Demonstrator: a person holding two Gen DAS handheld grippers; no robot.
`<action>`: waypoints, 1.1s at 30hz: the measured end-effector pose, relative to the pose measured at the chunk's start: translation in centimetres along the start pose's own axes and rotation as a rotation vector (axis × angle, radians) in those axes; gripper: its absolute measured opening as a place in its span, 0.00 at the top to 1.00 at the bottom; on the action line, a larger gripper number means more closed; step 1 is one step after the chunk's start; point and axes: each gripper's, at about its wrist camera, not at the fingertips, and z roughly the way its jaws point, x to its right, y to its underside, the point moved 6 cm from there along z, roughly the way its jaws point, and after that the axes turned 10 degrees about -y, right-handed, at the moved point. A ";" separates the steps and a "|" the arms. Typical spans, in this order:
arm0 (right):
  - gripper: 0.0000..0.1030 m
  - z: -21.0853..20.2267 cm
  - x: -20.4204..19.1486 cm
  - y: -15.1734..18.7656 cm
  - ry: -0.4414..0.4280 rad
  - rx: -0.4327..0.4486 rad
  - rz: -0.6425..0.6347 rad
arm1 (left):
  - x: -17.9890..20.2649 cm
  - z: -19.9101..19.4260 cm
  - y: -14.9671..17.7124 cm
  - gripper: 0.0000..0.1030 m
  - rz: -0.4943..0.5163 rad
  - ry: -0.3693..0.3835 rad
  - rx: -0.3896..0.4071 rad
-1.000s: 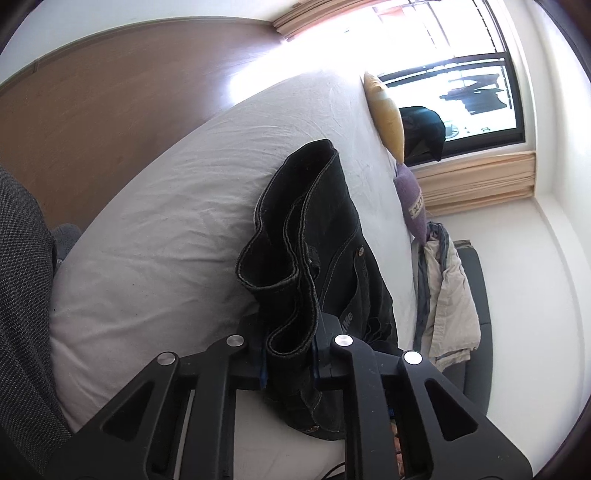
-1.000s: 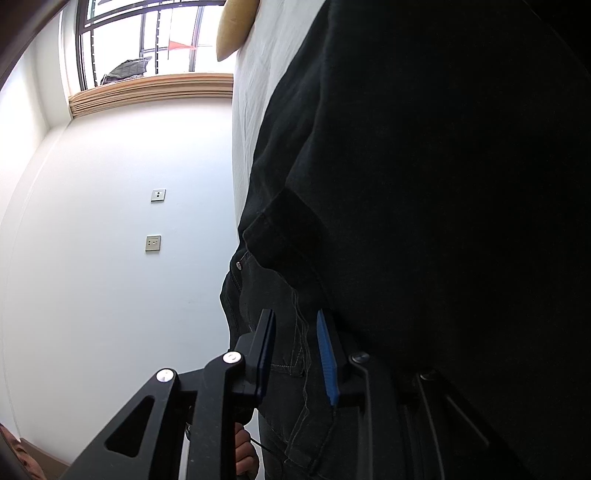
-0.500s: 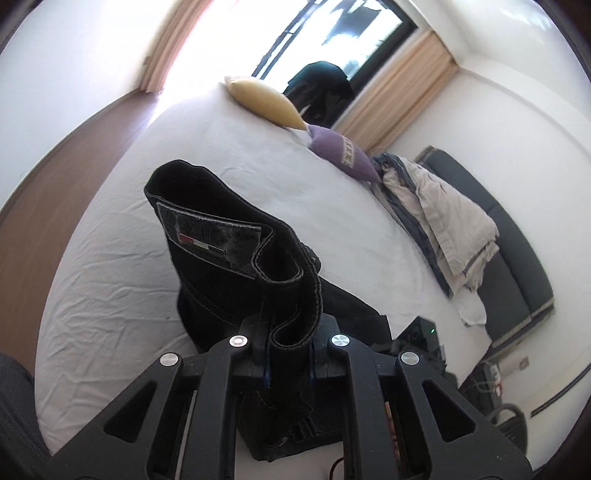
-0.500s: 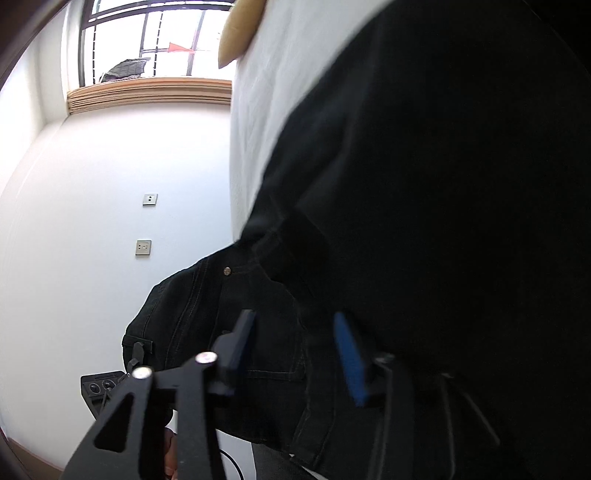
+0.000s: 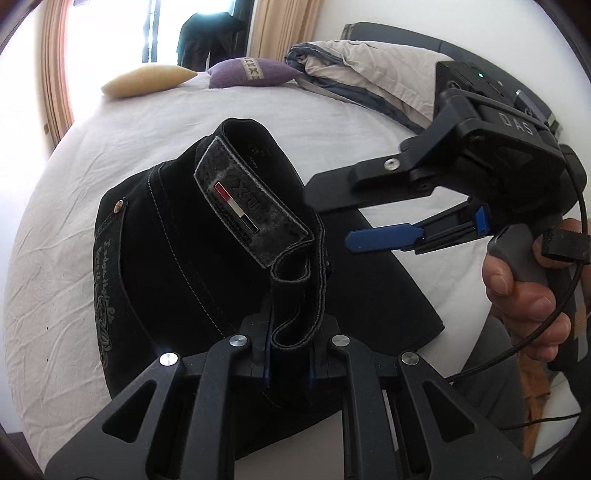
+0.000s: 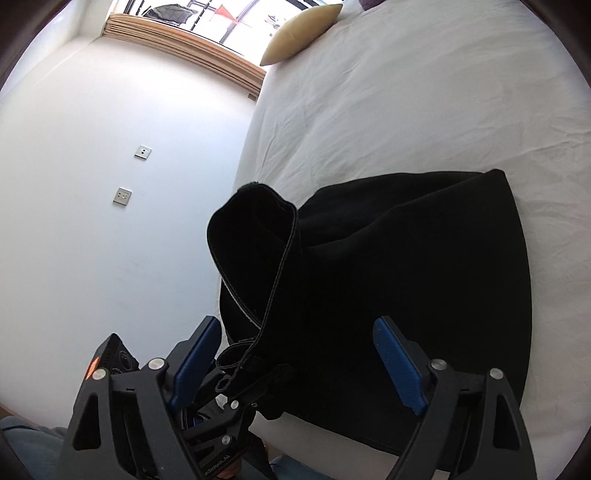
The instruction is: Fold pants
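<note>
A wide bed with a creased white cotton sheet (image 5: 155, 122) fills both views. At its far end lie a pale yellow lens-shaped cushion (image 5: 147, 79) and a purple square cushion with a grey patterned band (image 5: 251, 72), side by side near a bright window with tan curtains (image 5: 275, 26). A crumpled beige and grey-blue quilt (image 5: 365, 74) is heaped on a dark grey sofa at the bed's right edge. On the white wall by the bed sit two small square metal switch plates (image 6: 122, 195).

The pair of black denim pants (image 5: 177, 266) lies folded on the near part of the sheet, a thick, roughly rectangular slab with pale stitching, a copper rivet and faint embroidered lettering. Its waistband end is lifted off the slab and curls upward toward the cushions, showing a grey felt-like label with a red, white and black stripe (image 5: 243, 214).

The left gripper (image 5: 290, 354), black plastic with blue pads, is clamped tight on the rolled waistband edge.

The right gripper (image 5: 332, 221), gripped by a bare hand (image 5: 524, 291) with a cable trailing from it, hovers just right of the raised waistband. Its jaws have just been opening and stand wide, with nothing pressed between them; in its own view the folded pants lie beyond the spread blue pads (image 6: 399, 365).
</note>
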 end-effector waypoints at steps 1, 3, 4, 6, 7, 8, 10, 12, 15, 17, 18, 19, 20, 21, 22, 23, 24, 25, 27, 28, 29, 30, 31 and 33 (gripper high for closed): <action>0.19 0.3 -0.3 0.1 0.004 -0.008 -0.015 | 0.5 -0.1 0.2 0.89 0.021 -0.013 0.004; 0.22 0.7 -1.0 0.2 0.028 -0.038 -0.050 | 1.5 0.2 0.4 0.89 0.069 -0.038 0.008; 0.22 0.5 -1.1 0.1 0.042 -0.051 -0.065 | 2.3 0.2 0.7 0.89 0.094 -0.049 0.010; 0.38 1.0 -1.0 0.3 0.099 -0.091 -0.103 | 3.5 -0.1 1.1 0.89 0.133 -0.058 0.016; 0.44 1.1 -0.5 0.4 0.131 -0.108 -0.110 | 4.2 -0.2 1.2 0.89 0.158 -0.062 0.023; 0.58 1.1 0.0 0.5 0.156 -0.120 -0.109 | 5.0 -0.4 1.3 0.89 0.182 -0.063 0.030; 0.73 0.6 0.7 0.8 0.192 -0.122 -0.114 | 6.3 -0.7 1.5 0.89 0.215 -0.060 0.038; 0.83 -0.5 1.3 1.0 0.191 -0.104 -0.117 | 7.4 -0.8 1.6 0.89 0.239 -0.055 0.040; 0.84 -2.0 2.6 1.1 0.164 -0.082 -0.090 | 9.5 -0.6 1.5 0.89 0.283 -0.049 0.043; 0.84 -2.7 3.6 1.0 0.155 -0.073 -0.083 | 10.0 0.5 0.8 0.89 0.307 -0.044 0.031; 0.84 -3.2 4.2 1.0 0.149 -0.068 -0.079 | 10.2 0.9 0.7 0.89 0.318 -0.043 0.025; 0.84 -3.6 4.7 0.9 0.140 -0.063 -0.075 | 10.6 1.3 0.5 0.89 0.329 -0.044 0.020; 0.85 -3.5 5.0 0.5 0.136 -0.059 -0.073 | 11.2 1.9 0.3 0.89 0.336 -0.044 0.015; 0.85 -3.7 5.6 0.2 0.135 -0.057 -0.070 | 11.4 2.4 0.0 0.89 0.338 -0.043 0.009; 0.85 -4.0 6.1 0.0 0.136 -0.056 -0.066 | 12.0 2.9 -0.2 0.89 0.340 -0.041 0.001; 0.85 -3.7 6.3 -0.5 0.134 -0.057 -0.062 | 12.1 3.3 -0.3 0.89 0.344 -0.041 -0.006; 0.85 -3.7 6.8 -0.8 0.129 -0.059 -0.058 | 12.5 3.7 -0.4 0.89 0.349 -0.042 -0.011; 0.85 -3.9 7.5 -1.0 0.125 -0.061 -0.053 | 13.0 4.2 -0.5 0.89 0.354 -0.046 -0.017; 0.85 -4.2 8.7 -1.2 0.118 -0.066 -0.043 | 13.9 4.9 -0.5 0.89 0.363 -0.044 -0.025; 0.85 -4.4 9.1 -1.1 0.111 -0.069 -0.039 | 14.4 5.3 -0.5 0.89 0.371 -0.046 -0.028; 0.85 -3.5 9.1 -1.6 0.107 -0.073 -0.034 | 14.5 5.7 -0.4 0.89 0.377 -0.047 -0.032; 0.85 -3.3 9.3 -1.3 0.108 -0.079 -0.031 | 14.8 6.1 -0.3 0.89 0.381 -0.048 -0.039; 0.85 -3.6 9.4 -1.0 0.110 -0.083 -0.024 | 14.8 6.7 0.1 0.89 0.382 -0.048 -0.045; 0.85 -3.0 10.3 -1.0 0.107 -0.088 -0.007 | 15.6 7.6 0.3 0.88 0.392 -0.052 -0.060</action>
